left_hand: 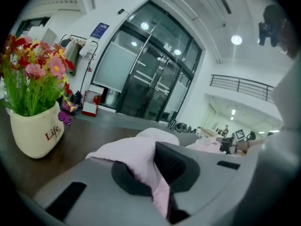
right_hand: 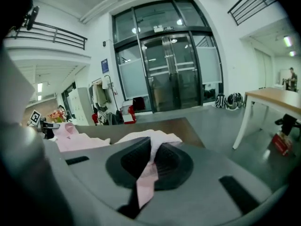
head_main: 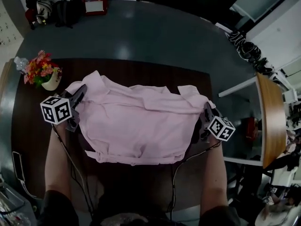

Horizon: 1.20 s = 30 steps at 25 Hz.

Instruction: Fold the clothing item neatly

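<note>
A pale pink shirt (head_main: pixel 141 121) lies spread across the dark wooden table (head_main: pixel 33 126), partly folded, its near edge hanging toward me. My left gripper (head_main: pixel 79 94) is shut on the shirt's left edge; in the left gripper view pink cloth (left_hand: pixel 143 166) is pinched between the jaws. My right gripper (head_main: pixel 206 111) is shut on the shirt's right edge, and in the right gripper view a strip of the pink cloth (right_hand: pixel 149 173) runs between the dark pads. Both grippers sit low, near the tabletop.
A white pot of red and pink flowers (head_main: pixel 43 73) stands at the table's far left corner, close to the left gripper, also large in the left gripper view as the flower pot (left_hand: pixel 34 126). A light wooden table (head_main: pixel 272 121) stands to the right. Cables trail from both grippers toward me.
</note>
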Available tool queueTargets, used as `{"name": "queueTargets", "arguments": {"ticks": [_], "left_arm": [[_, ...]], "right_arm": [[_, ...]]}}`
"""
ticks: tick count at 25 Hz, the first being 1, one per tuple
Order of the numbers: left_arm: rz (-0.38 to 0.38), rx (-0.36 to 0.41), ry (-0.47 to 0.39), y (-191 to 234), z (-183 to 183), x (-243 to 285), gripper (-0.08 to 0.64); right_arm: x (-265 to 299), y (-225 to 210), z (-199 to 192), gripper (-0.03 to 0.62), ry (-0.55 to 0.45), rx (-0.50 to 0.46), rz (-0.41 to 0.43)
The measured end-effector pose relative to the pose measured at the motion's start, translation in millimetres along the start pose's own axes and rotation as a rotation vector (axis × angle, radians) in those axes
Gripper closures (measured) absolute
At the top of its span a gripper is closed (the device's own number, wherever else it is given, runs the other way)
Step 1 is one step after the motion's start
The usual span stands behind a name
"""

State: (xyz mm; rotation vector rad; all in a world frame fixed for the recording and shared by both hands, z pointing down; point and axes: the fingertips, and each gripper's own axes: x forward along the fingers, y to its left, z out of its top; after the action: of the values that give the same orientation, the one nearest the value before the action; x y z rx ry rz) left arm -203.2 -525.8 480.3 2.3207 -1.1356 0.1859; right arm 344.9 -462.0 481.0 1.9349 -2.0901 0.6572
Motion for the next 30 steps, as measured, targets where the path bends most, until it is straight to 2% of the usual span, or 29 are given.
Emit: {"name": "queueTargets", "arguments": {"ticks": [4, 7, 11, 13, 15, 18, 19, 20, 22, 24, 26, 30], "left_arm": [[0.132, 0.019, 0.1, 40, -23, 5, 0.538], [0.184, 0.003, 0.161, 58, -37, 6, 0.538], [0.206, -0.02, 0.152, 61, -46, 3, 0.538], [0.238, -0.004, 0.14, 62, -46, -1, 0.538], [0.282, 0.028, 0.138, 63, -45, -6, 0.526], [0.316, 0.078, 0.126, 56, -44, -17, 0.474], [0.316, 0.085, 0.112, 51, -43, -22, 0.46], [0.316, 0.086, 0.094, 46, -43, -27, 0.443], [0.325, 0.073, 0.059, 39, -44, -41, 0.39], [0.343, 0.058, 0.041, 35, -45, -56, 0.342], [0.349, 0.053, 0.032, 28, -44, -71, 0.331], [0.293, 0.041, -0.021, -17, -45, -100, 0.333]], "right_arm": [[15, -26, -25, 0.594, 0.087, 0.011, -0.089], [24, -35, -43, 0.593, 0.149, 0.01, -0.136], [29, -35, -49, 0.592, 0.123, 0.0, -0.134], [30, -35, -48, 0.591, 0.121, -0.006, -0.131], [26, -34, -45, 0.559, 0.118, 0.009, -0.146], [13, -33, -36, 0.499, 0.057, 0.01, -0.172], [6, -30, -30, 0.44, 0.011, -0.005, -0.178], [-3, -27, -23, 0.398, -0.039, -0.02, -0.187], [-22, -21, -15, 0.369, -0.114, -0.023, -0.207], [-41, -15, -12, 0.359, -0.156, 0.012, -0.213], [-59, -5, -10, 0.359, -0.183, 0.05, -0.198], [-98, 42, -9, 0.36, -0.249, 0.047, -0.134]]}}
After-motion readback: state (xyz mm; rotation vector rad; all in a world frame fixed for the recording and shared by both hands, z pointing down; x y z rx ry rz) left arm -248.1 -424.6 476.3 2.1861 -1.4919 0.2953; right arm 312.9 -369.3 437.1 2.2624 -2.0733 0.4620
